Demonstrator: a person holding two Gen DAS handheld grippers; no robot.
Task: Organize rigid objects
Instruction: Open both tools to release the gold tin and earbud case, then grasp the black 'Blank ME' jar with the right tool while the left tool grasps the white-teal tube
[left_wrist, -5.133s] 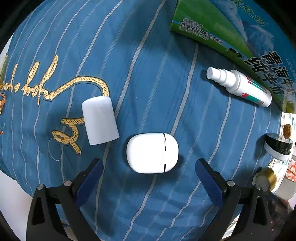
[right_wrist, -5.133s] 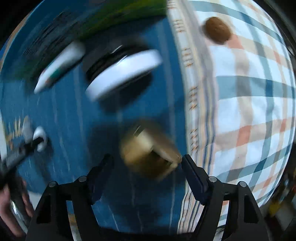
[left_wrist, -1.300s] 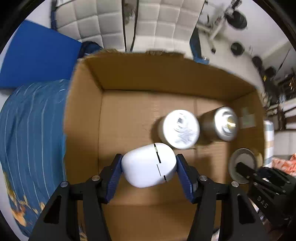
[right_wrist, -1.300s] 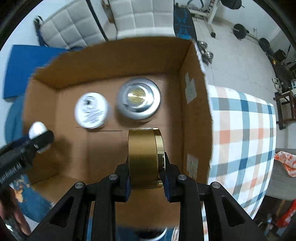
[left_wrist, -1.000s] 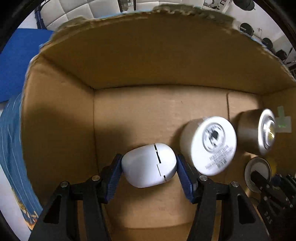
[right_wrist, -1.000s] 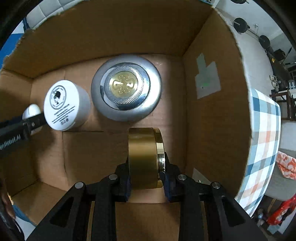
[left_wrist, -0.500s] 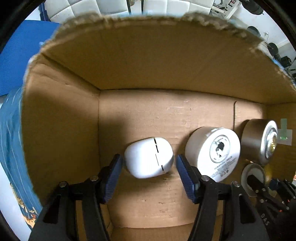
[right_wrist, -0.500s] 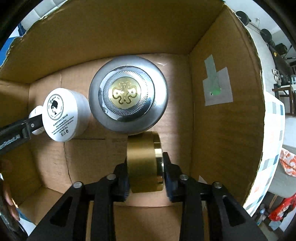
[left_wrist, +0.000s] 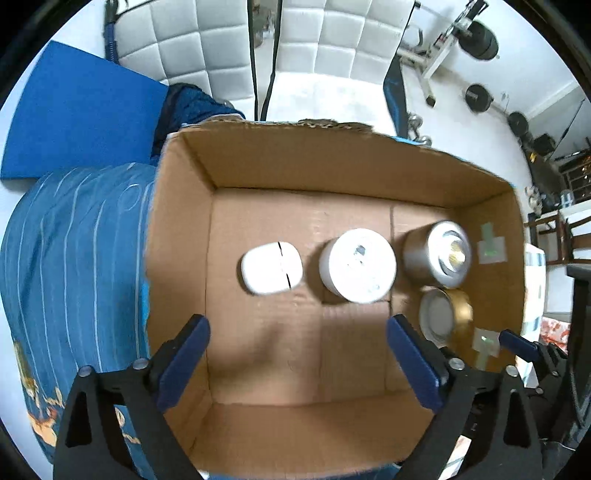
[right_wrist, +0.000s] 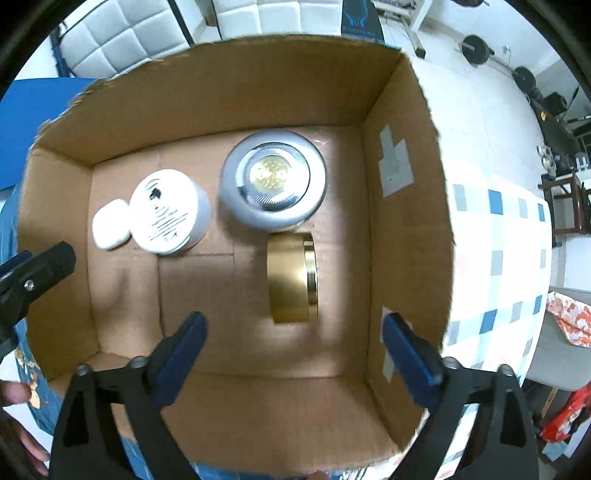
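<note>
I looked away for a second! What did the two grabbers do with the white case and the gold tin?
Both let go. The left gripper dropped the white case on the cardboard box floor; the right gripper released the gold tin, which rests on its edge. Their jaws are opening, nothing between them. The white cream jar and silver jar stayed put.

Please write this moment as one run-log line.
left gripper: opening, empty | right gripper: opening, empty | white case, gold jar: in cardboard box

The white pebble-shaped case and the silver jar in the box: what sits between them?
A round white jar stands between the white case and the silver jar, plainest in the left wrist view.
</note>
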